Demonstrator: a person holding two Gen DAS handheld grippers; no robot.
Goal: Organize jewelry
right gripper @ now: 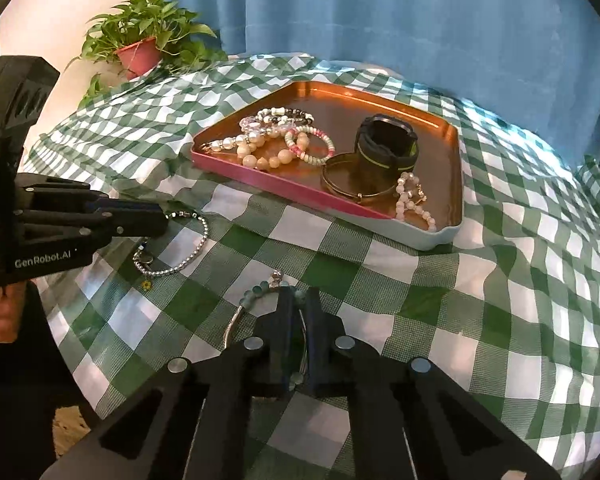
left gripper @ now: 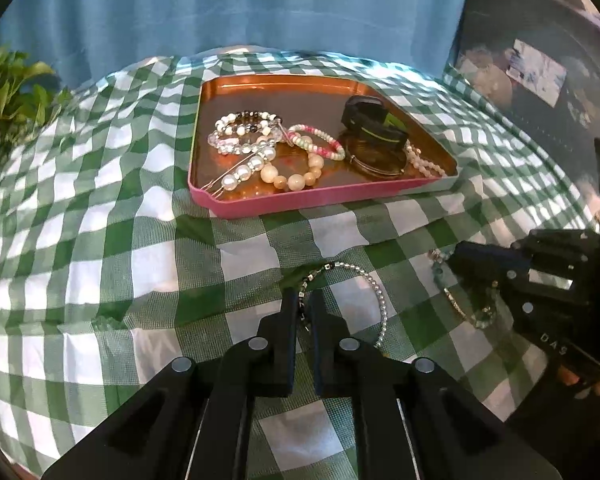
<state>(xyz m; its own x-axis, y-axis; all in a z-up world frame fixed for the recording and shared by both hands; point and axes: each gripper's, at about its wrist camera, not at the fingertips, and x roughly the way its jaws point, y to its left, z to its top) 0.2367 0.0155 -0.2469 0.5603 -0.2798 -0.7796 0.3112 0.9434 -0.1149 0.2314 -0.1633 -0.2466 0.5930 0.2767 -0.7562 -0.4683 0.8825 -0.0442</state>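
Observation:
A copper tray with pink and pale blue sides sits on the checked cloth and holds pearl bracelets, a pink and green bead bracelet, a black watch and a bangle. My left gripper is shut on a silver bead bracelet lying on the cloth in front of the tray. My right gripper is shut on a teal bead bracelet on the cloth.
A green and white checked cloth covers the table. A potted plant stands at the far left corner. A blue curtain hangs behind. The table's near left edge drops off by my left hand.

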